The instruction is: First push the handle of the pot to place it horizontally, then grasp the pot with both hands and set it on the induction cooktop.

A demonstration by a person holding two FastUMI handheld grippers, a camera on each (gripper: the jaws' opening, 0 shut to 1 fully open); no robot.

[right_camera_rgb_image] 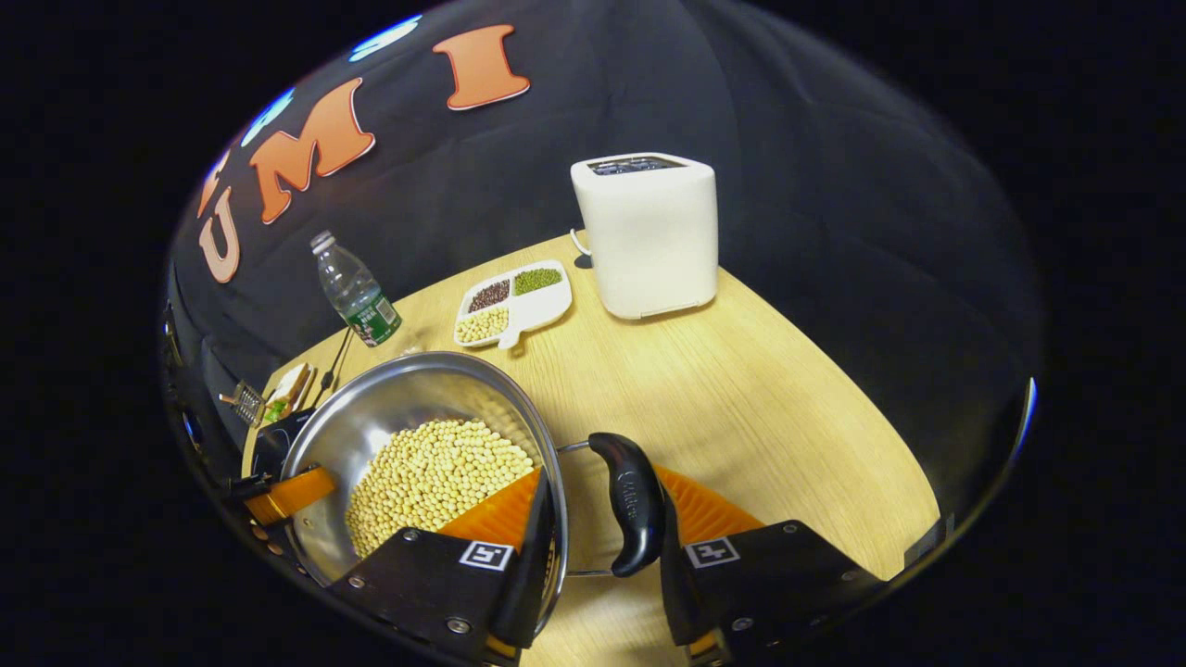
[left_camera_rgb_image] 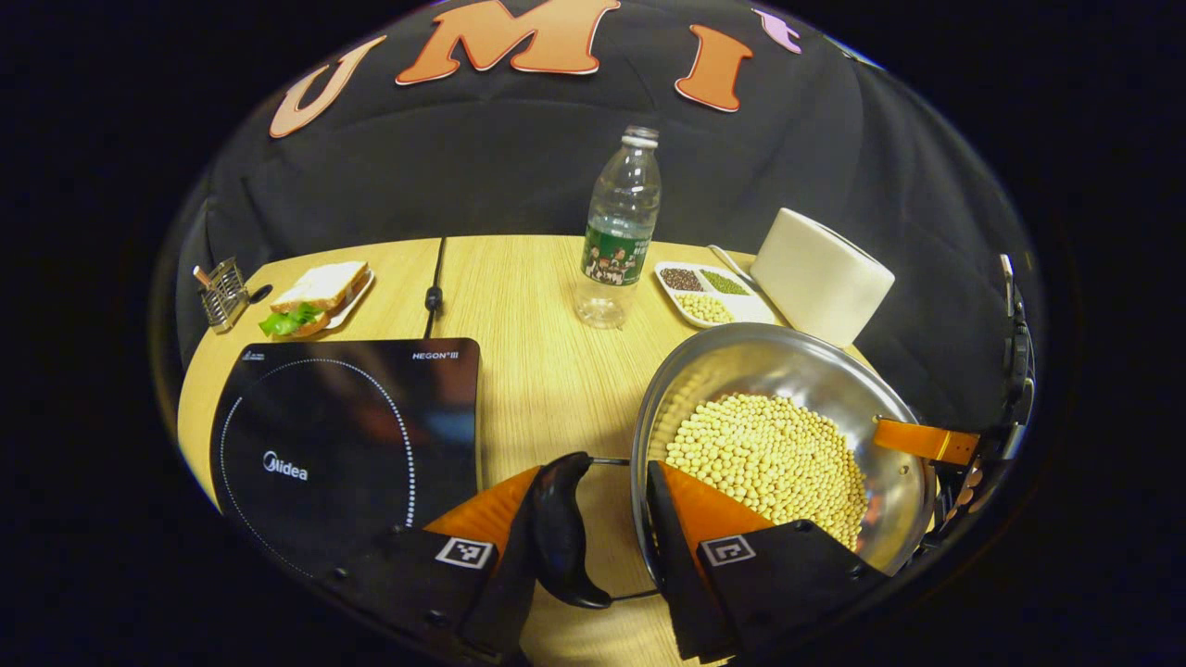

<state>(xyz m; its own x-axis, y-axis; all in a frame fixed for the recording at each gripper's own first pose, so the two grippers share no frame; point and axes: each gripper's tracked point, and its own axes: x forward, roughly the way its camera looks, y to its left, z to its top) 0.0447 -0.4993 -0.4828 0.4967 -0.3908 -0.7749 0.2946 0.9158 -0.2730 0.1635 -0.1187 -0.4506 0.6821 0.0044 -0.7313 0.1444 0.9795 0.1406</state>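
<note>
Standing at the bench edge, I see the pot, a shiny steel pan heaped with pale beans, sitting on the wooden table just to the 3 o'clock side of the black induction cooktop in the left gripper view. The left gripper straddles one black side handle and the rim, one finger outside the handle and the other inside the pan over the beans; its tongs look spread, and I cannot tell whether they press yet. In the right gripper view the right gripper brackets the opposite handle and rim likewise, also looking spread. That load looks heavy, the steel stiff and slick, and the wire-hinged handles may swivel, so I judge pinching rim and handle together on both sides and lifting level safest, lest beans spill. A water bottle, sectioned dish and white toaster stand toward 12 o'clock
</note>
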